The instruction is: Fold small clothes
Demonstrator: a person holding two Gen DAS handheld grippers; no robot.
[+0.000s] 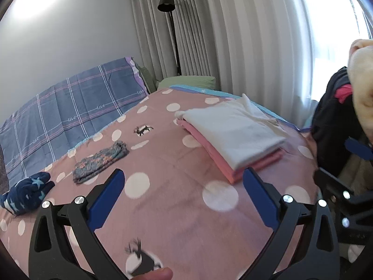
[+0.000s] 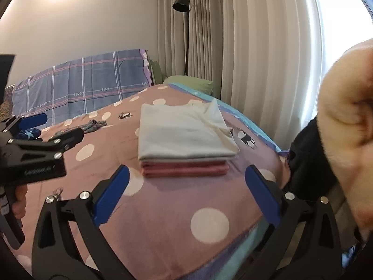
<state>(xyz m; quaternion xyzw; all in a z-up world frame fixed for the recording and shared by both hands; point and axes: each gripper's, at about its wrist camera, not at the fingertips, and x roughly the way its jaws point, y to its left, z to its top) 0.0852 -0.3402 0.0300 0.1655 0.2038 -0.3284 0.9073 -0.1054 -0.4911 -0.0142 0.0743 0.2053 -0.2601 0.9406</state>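
Both tongs wide apart, nothing between the pads. My left tongs [image 1: 183,196] hang over bare spotted bedspread [image 1: 181,212] near the bed's front edge. My right tongs [image 2: 186,193] hang over the same cover at the front right corner, just short of the folded stack.

Stack: white folded garment [image 2: 184,137] squared on top of a pink folded garment [image 2: 185,169], pink edge showing underneath at the front. It sits toward the bed's right edge, touching neither tongs.

Toward the left edge, well apart from the stack: a grey-blue patterned piece [image 1: 100,162], crumpled, and nearer the front left a navy piece with pale stars [image 1: 26,192], bunched up.

Far end of the bed: blue checked pillow [image 1: 72,107] against the wall, green pillow [image 1: 186,81] beside it. Black floor lamp [image 1: 166,2] in front of the curtains [image 1: 244,35].

Cream fuzzy sleeve [image 2: 345,121] fills the right of the right wrist view.
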